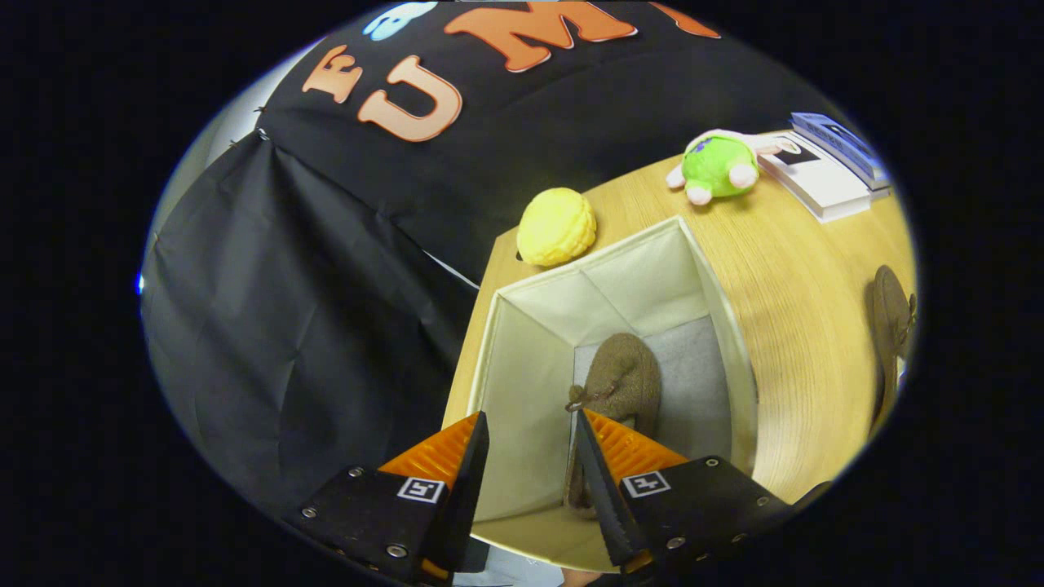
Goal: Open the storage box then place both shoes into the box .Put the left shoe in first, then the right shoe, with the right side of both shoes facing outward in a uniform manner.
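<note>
Gripper [528, 444] hung over open box [738, 342], fingers apart, gripping nothing. 1st shoe [624, 379] lay inside w/ room beside it. Next: grab 2nd shoe [891, 326] on table [803, 269] mid-body, keep it facing same way.

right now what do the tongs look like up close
The tongs have two wedge-shaped orange fingers with ribbed faces and dark toothed inner edges. Each sits on a black block with silver screws and a small square black-and-white marker.

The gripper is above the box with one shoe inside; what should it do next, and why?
Probably lift away and swing toward the second shoe on the table. The gripper is open and holds nothing, one brown shoe already lies in the box, and the other waits outside.
</note>
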{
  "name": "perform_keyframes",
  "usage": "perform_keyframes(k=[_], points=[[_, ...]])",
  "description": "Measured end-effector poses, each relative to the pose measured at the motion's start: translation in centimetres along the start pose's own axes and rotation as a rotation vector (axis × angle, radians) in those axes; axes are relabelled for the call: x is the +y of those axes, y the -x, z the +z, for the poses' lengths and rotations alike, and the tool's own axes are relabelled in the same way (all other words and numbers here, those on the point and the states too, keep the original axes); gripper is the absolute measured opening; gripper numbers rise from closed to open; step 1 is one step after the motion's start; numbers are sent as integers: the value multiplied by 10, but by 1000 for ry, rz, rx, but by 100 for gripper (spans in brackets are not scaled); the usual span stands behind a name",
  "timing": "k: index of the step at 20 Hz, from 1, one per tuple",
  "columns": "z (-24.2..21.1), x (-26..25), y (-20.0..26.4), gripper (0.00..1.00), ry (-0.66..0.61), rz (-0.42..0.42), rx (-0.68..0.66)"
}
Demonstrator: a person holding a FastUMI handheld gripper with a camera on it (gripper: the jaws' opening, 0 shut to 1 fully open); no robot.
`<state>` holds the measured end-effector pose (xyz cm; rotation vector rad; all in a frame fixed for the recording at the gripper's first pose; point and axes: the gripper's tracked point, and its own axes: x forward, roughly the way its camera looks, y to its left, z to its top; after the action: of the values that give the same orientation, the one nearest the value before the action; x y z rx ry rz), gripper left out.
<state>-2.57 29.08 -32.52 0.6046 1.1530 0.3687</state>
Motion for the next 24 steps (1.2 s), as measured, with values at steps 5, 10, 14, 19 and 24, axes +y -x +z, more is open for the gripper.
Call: perform_keyframes(k=[5, 10, 14, 19, 24], points=[[28, -8, 67, 87, 179, 2, -145], [52, -70, 126, 96, 247, -86, -263], [62, -136, 155, 96, 235, -192, -314], [56, -226, 173, 96, 205, -338, -308], [42, -299, 182, 96, 165, -444, -261]])
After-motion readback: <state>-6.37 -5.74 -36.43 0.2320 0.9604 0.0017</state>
